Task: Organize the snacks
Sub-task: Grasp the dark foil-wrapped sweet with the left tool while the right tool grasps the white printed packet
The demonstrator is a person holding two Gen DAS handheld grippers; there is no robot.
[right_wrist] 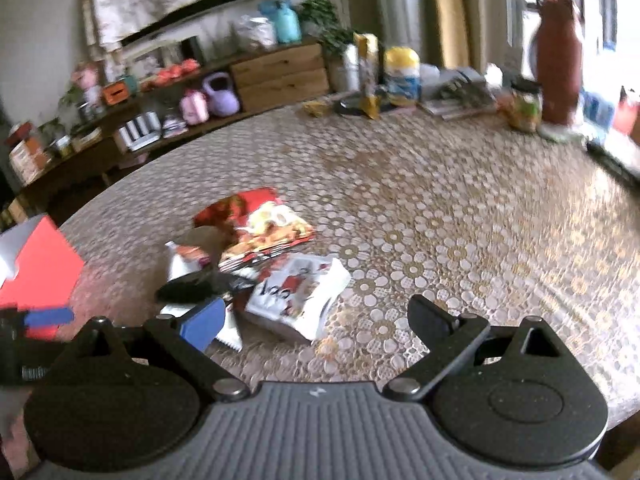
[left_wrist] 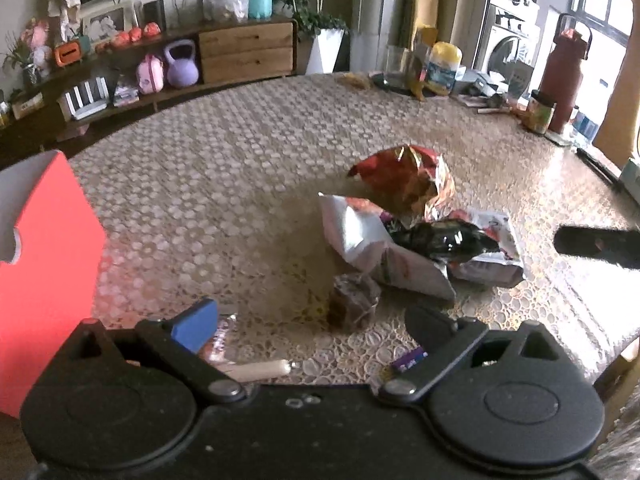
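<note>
A pile of snack packets lies mid-table: a red and gold crinkled bag (left_wrist: 404, 180), a white bag (left_wrist: 360, 236), a black packet (left_wrist: 444, 240) and a small brown wrapped snack (left_wrist: 354, 300). In the right wrist view the same pile shows a red bag (right_wrist: 256, 224), a white packet (right_wrist: 300, 300) and the black packet (right_wrist: 200, 286). My left gripper (left_wrist: 312, 322) is open, just short of the brown snack. My right gripper (right_wrist: 316, 322) is open and empty, to the right of the pile. A red box (left_wrist: 44, 264) stands at the left.
A lace-patterned tablecloth (left_wrist: 224, 168) covers the table. At the far edge stand a glass (left_wrist: 396, 64), a yellow-lidded tub (left_wrist: 442, 66) and a dark red flask (left_wrist: 562, 76). A small stick (left_wrist: 256, 370) and a purple wrapper (left_wrist: 410, 358) lie near my left gripper. A sideboard (left_wrist: 244, 50) stands behind.
</note>
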